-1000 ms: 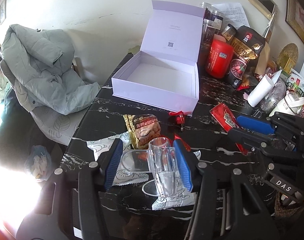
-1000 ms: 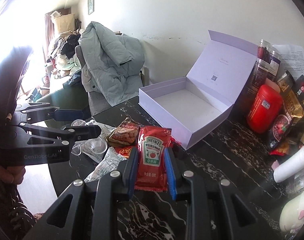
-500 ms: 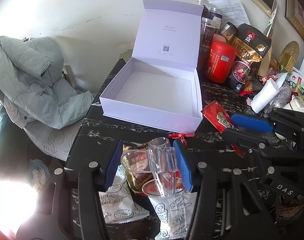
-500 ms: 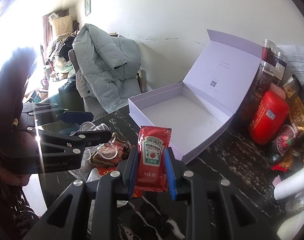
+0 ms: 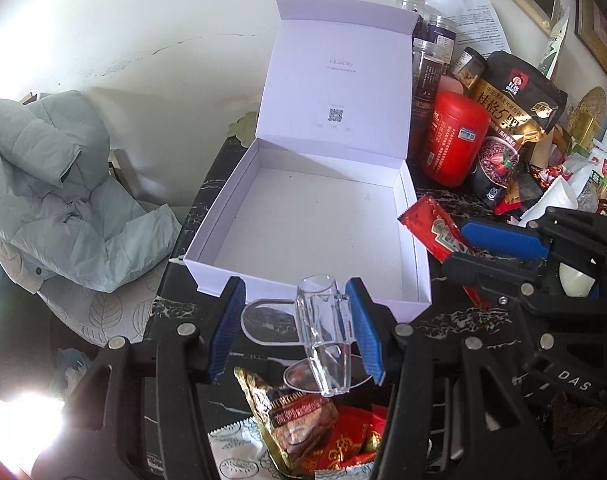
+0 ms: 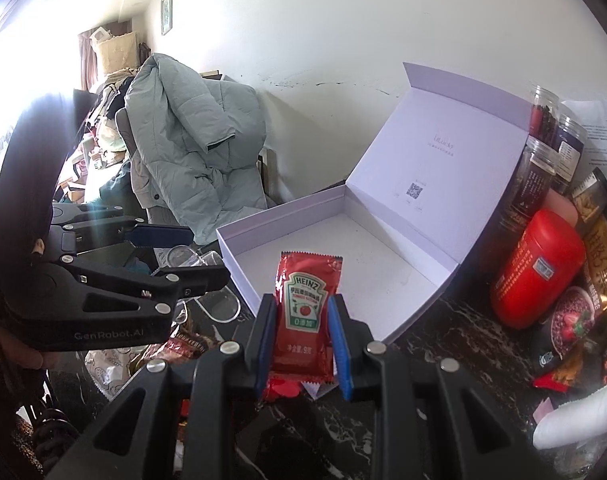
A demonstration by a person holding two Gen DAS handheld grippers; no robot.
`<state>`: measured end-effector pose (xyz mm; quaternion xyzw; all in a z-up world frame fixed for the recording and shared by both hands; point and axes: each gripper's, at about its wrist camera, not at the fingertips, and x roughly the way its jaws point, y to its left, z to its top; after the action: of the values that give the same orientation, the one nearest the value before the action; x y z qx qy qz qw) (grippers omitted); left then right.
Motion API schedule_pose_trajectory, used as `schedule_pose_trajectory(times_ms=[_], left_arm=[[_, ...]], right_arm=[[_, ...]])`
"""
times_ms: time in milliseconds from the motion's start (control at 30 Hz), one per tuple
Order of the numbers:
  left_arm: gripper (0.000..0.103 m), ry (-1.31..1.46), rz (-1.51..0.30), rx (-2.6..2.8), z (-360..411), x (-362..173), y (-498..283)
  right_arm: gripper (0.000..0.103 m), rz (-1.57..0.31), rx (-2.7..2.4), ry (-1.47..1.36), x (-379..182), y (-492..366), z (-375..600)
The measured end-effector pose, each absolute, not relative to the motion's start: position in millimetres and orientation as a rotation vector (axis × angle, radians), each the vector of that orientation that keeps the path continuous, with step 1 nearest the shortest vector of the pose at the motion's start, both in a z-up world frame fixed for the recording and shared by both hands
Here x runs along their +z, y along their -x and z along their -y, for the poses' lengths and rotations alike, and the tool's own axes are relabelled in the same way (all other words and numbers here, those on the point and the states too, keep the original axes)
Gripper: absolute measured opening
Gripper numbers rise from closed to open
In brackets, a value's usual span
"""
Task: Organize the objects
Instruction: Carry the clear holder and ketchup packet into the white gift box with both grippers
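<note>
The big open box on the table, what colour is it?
The box is pale lilac, nearly white inside; the left wrist view shows it best.

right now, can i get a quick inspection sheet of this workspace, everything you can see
surface: black marble-look table, crowded on its right side
job's things: white box, lid up, nothing inside it; clear plastic piece; Heinz ketchup packet
clutter: snack packets at the near edge; red canister, jars and a black cereal bag to the right of the box
grippers: left hand-held gripper has the clear piece between its pads; right hand-held gripper is shut on the ketchup packet, at the box's near rim
cables: nothing seen
surroundings: pale green jacket draped on a chair, white wall behind
</note>
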<state>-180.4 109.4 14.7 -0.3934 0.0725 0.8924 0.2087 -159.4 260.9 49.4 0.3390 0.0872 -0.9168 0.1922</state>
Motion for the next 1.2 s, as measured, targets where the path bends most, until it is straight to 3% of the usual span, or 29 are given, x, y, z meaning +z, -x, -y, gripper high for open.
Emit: schedule_pose_trajectory(times_ms=[533, 1200], left_arm=[[0.051, 1.044, -0.321, 2.438, -145, 18, 248], [0.051, 1.046, -0.31, 2.376, -175, 20, 332]], right_arm=[[0.026, -0.22, -2.583, -0.939, 47, 232, -274], [0.026, -0.184, -2.602, -0.958, 55, 312, -295]])
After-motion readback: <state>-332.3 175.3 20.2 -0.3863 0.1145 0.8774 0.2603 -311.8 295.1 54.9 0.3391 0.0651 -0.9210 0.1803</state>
